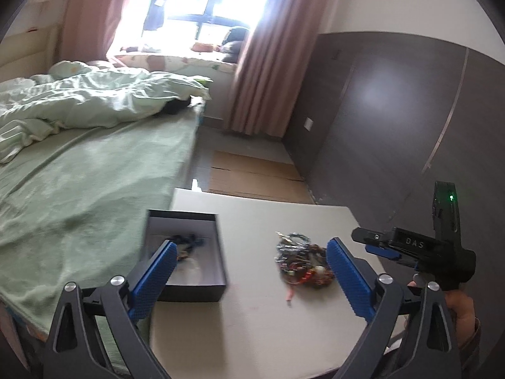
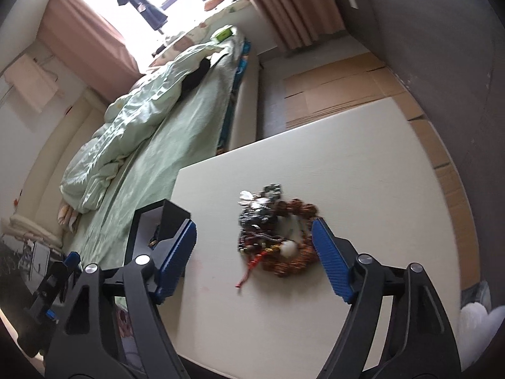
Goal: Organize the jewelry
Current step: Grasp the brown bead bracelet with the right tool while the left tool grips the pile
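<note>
The letters "DAS" are read in pale print on the black body of the right hand-held gripper (image 1: 375,248), seen at 3 o'clock in the left wrist view, with a small green light lit on the upright part above it; no other writing can be made out. A black open box (image 1: 189,252) is seen at 9 o'clock of the pile in that view, set on the pale worktop (image 1: 252,331) at its edge beside the bed (image 1: 94,173). Inside the box a few dark and blue strands and something pale are seen, too blurred to be named. The pile of jewelry (image 1: 301,262) is found on the worktop well apart from the box, at its 3 o'clock: silvery pieces at the far side, reddish-brown beads at the near side, a white bead among them and a red strand trailing toward 6 o'clock. In the right wrist view the same pile (image 2: 276,237) is seen between the blue pads and beyond them, with the box (image 2: 164,221) at 9 o'clock, partly hidden by the left pad. The left hand-held gripper (image 1: 251,254) is held wide open with nothing gripped, above the worktop between box and pile. The right hand-held gripper (image 2: 254,232) is likewise parted widely, and nothing is pressed by its pads.
</note>
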Motion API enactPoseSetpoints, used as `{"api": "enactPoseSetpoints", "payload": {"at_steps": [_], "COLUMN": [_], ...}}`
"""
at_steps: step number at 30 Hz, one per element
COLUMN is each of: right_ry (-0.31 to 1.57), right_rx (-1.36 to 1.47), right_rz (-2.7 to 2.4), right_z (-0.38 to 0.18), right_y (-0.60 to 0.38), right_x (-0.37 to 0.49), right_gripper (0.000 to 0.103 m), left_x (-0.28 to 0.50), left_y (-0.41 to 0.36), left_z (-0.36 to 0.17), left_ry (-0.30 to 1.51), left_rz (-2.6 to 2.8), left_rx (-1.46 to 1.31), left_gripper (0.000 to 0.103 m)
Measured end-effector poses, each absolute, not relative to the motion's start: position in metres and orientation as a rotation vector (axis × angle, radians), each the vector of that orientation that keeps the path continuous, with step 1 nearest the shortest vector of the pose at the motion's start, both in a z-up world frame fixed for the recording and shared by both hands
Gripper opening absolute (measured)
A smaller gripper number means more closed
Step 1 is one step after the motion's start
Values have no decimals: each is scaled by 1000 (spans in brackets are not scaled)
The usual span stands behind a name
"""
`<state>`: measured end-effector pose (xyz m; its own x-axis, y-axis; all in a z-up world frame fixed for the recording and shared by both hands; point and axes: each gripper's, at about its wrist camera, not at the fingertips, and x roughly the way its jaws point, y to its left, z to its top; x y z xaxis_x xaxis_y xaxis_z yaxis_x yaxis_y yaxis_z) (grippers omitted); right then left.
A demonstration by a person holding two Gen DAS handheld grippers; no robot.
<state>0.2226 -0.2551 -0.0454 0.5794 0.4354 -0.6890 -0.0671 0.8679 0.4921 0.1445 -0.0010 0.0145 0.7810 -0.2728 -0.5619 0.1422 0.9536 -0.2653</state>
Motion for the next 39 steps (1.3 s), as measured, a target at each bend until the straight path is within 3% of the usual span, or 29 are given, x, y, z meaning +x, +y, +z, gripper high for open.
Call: {"api": "enactPoseSetpoints", "payload": {"at_steps": [3, 10, 15, 20, 26, 36, 38, 39], "right_ry": [915, 994, 1044, 1086, 1143, 1175, 1171, 1168], "right_rx": [481, 564, 607, 633, 616, 524, 489, 464], "right_rz": [287, 251, 240, 252, 244, 183, 163, 140], "right_z": [-48, -74, -91, -103, -117, -125, -125, -125], "right_y": [-269, -292, -303, -301, -287, -270, -267, -266], "right_x": [219, 228, 241, 250, 265, 274, 273, 273], "right_gripper": [66, 48, 46, 40, 40, 40, 26, 26], "left_x": [156, 188, 211, 229, 255, 271, 274, 274], "left_y": [-21, -56, -80, -97, -110, -106, -104, -105], "left_z": [10, -10, -23, -34, -54, -74, -75, -74], "left_ry": [662, 728, 763, 780, 835, 866, 870, 872], "left_rz": [-264, -346, -407, -451, -470, -455, -455, -455], "left_rx": [-207, -211, -194, -178, -153, -158, -157, -158], "left_gripper": [85, 60, 42, 32, 26, 26, 26, 26]}}
